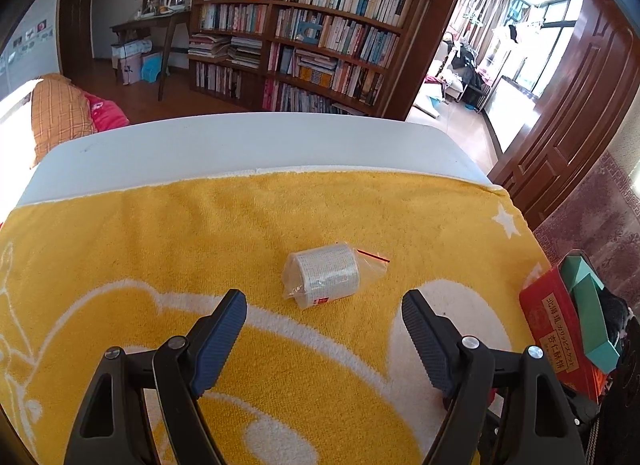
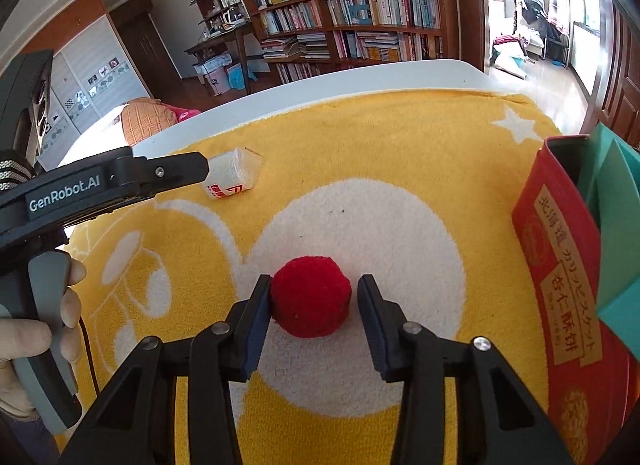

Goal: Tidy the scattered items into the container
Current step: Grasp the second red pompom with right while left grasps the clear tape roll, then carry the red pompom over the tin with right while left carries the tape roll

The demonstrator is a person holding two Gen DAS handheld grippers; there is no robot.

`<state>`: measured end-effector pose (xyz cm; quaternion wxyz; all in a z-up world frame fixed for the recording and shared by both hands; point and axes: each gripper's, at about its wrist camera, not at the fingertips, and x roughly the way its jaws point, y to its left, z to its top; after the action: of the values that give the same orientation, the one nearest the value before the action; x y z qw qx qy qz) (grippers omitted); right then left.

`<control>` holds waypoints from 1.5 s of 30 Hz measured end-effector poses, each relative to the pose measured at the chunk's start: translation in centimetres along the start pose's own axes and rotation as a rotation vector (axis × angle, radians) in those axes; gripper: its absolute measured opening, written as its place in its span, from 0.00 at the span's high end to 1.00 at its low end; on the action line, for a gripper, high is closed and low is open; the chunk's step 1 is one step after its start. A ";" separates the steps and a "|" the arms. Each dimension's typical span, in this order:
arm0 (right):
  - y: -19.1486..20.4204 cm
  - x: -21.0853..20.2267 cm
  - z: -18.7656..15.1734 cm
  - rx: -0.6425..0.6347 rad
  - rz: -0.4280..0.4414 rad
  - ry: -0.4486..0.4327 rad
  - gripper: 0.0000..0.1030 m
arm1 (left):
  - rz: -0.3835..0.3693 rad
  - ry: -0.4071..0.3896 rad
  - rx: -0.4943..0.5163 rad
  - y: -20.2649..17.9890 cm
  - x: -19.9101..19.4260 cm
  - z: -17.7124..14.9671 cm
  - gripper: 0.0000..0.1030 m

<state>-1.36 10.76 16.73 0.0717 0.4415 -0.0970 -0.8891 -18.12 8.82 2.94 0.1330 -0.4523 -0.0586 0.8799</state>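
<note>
Right gripper (image 2: 314, 303) fingers stand apart around one red pompom (image 2: 311, 296) on the yellow towel (image 2: 400, 153). Left gripper (image 1: 324, 315) fingers, apart, face one bagged roll (image 1: 326, 277). One red box (image 2: 560, 289) holds teal card (image 2: 612, 225).

We hold our left gripper (image 1: 324, 315) low over the yellow towel (image 1: 200, 233), jaws spread wide with nothing between the blue pads (image 1: 218, 339). From the right wrist view that same tool reaches in level from the left side of the towel, our gloved left hand (image 2: 36, 329) wrapped round its grey handle. Our right gripper (image 2: 314, 305) sits down close to the towel near its white circle, jaws parted. The left pad (image 2: 258, 323) looks to touch what lies between them; the right pad stands just apart.
</note>
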 end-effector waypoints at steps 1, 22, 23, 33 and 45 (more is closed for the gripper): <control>0.1 0.1 0.0 -0.004 0.002 0.002 0.55 | 0.001 0.002 -0.002 -0.2 0.5 0.2 0.21; -0.1 0.4 -0.2 0.003 0.028 0.001 0.55 | 0.056 -0.017 0.008 0.0 4.1 0.5 0.51; -0.1 0.4 -0.2 0.004 0.028 0.001 0.55 | 0.060 -0.029 0.019 -0.3 3.6 0.4 0.51; -0.1 -0.4 -0.3 0.027 0.038 -0.033 0.59 | 0.074 -0.154 0.112 -3.3 -2.7 -0.4 0.51; 0.8 -5.7 0.0 0.044 0.063 -0.154 0.60 | 0.062 -0.218 0.180 -6.0 -7.8 -2.1 0.51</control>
<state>2.08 11.23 21.25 0.0822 0.3698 -0.1357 -0.9155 -11.00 12.31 9.18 0.1388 -0.3420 0.0205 0.9292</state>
